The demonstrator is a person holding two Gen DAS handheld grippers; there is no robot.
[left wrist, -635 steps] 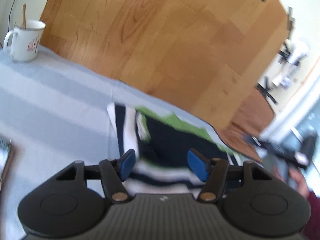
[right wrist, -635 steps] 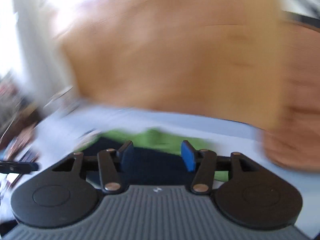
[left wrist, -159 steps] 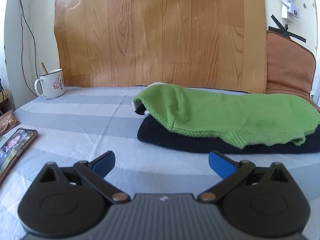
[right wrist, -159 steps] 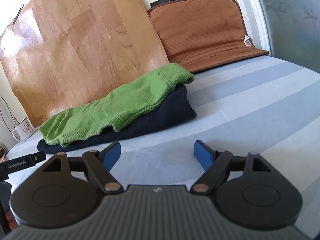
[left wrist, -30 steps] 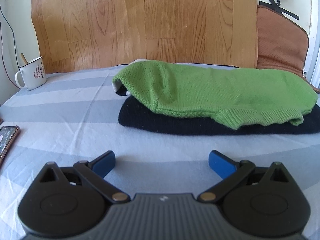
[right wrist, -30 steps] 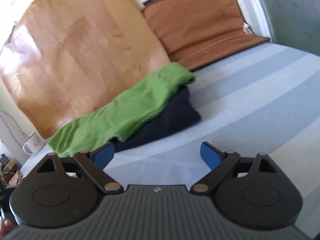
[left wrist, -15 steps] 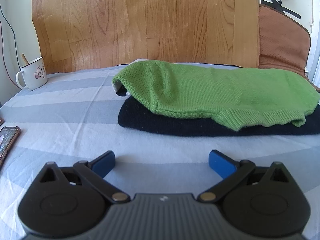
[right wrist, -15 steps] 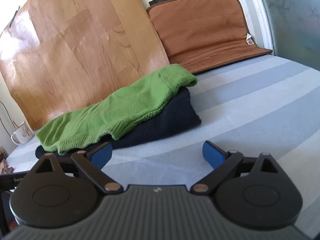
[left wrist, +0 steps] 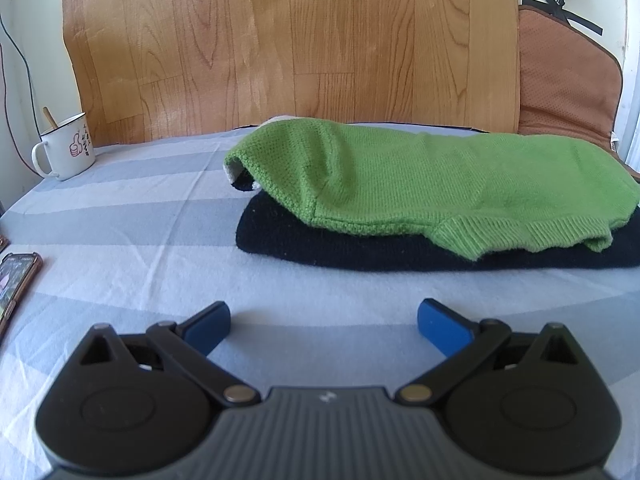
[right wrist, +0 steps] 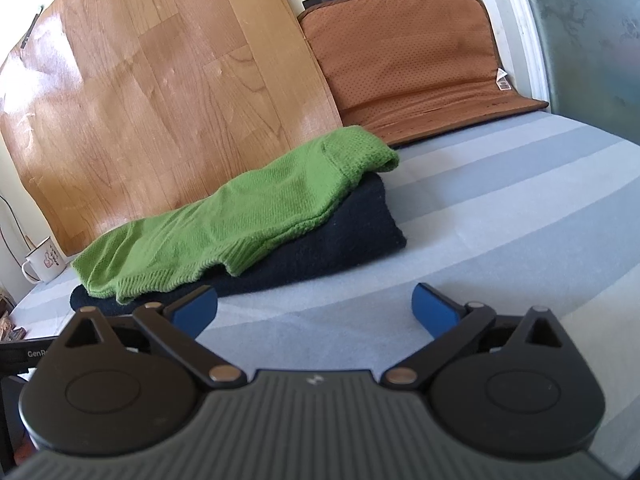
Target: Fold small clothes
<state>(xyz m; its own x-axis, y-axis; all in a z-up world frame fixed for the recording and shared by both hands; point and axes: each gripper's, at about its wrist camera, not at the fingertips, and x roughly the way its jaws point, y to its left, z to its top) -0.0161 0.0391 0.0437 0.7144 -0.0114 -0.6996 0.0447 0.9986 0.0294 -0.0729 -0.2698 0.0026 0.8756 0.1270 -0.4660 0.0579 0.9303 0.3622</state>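
Note:
A folded knit bundle lies on the striped bed sheet (left wrist: 120, 240), a green layer (left wrist: 420, 184) draped over a dark navy layer (left wrist: 360, 248). My left gripper (left wrist: 324, 312) hovers just in front of its near edge, open, with only sheet between the blue pads. In the right wrist view the same green layer (right wrist: 240, 216) and navy layer (right wrist: 352, 236) run away to the left. My right gripper (right wrist: 314, 296) stands open as wide as it goes, close to the bundle's near end and not touching it. Nothing is held.
A white enamel mug (left wrist: 66, 146) with a stick in it stands at the far left. A phone (left wrist: 16, 280) lies at the sheet's left edge. A wood-pattern board (left wrist: 280, 40) and a brown mat (right wrist: 420, 60) lean against the wall behind.
The right gripper's jaws have spread a little wider and its view has rolled slightly. The left gripper and the folded bundle have stayed where they were.

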